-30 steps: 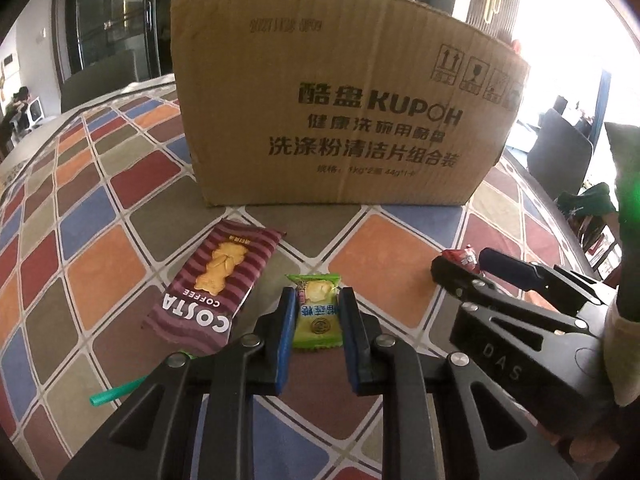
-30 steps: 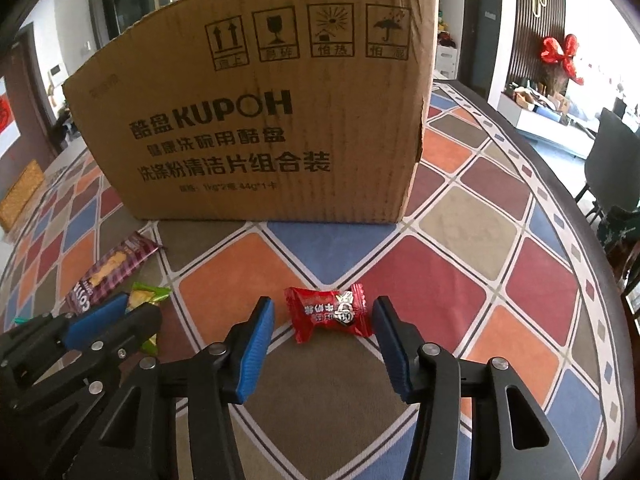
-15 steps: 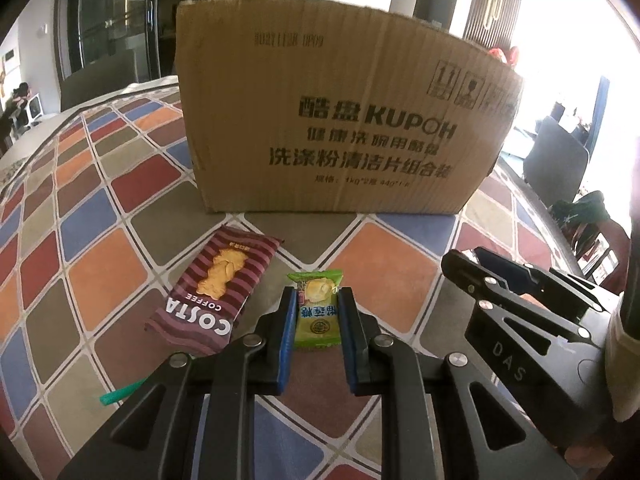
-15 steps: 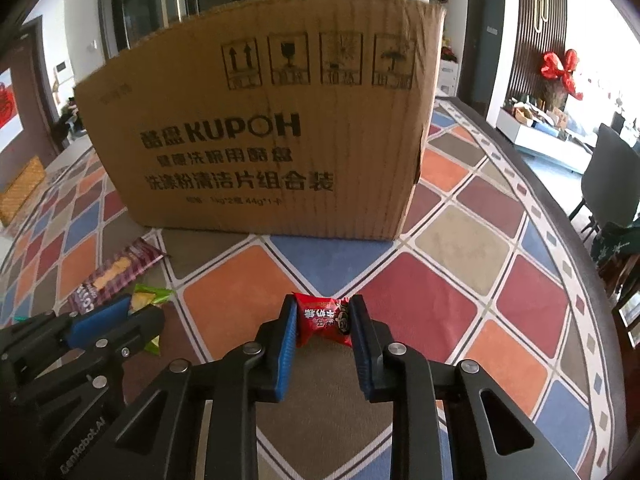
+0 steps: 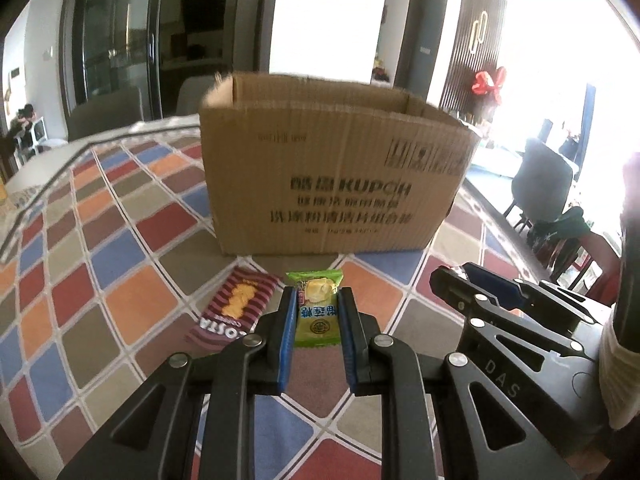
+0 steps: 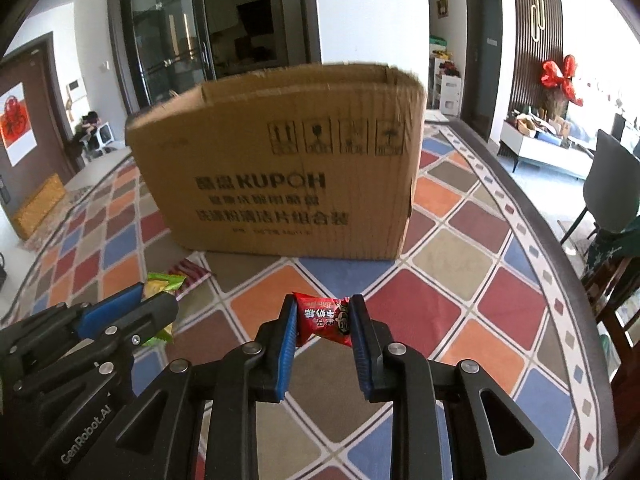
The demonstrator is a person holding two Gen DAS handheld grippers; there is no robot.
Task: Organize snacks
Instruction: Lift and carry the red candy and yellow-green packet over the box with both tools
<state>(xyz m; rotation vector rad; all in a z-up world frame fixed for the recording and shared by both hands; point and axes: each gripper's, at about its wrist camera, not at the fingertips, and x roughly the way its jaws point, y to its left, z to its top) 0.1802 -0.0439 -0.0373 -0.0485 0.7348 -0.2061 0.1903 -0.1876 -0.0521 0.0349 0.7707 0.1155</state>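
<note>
Both grippers, left (image 5: 317, 322) and right (image 6: 323, 322), are being held clamped on a green candy (image 5: 317, 312) and red candy (image 6: 325, 320), lifted short of the box (image 5: 336, 184), whose open top is lying straight ahead and higher.

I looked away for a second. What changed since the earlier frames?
The right gripper closed on the red candy; both grippers rose, the left gripper carrying the green candy. The Costa packet and box stayed put.
</note>
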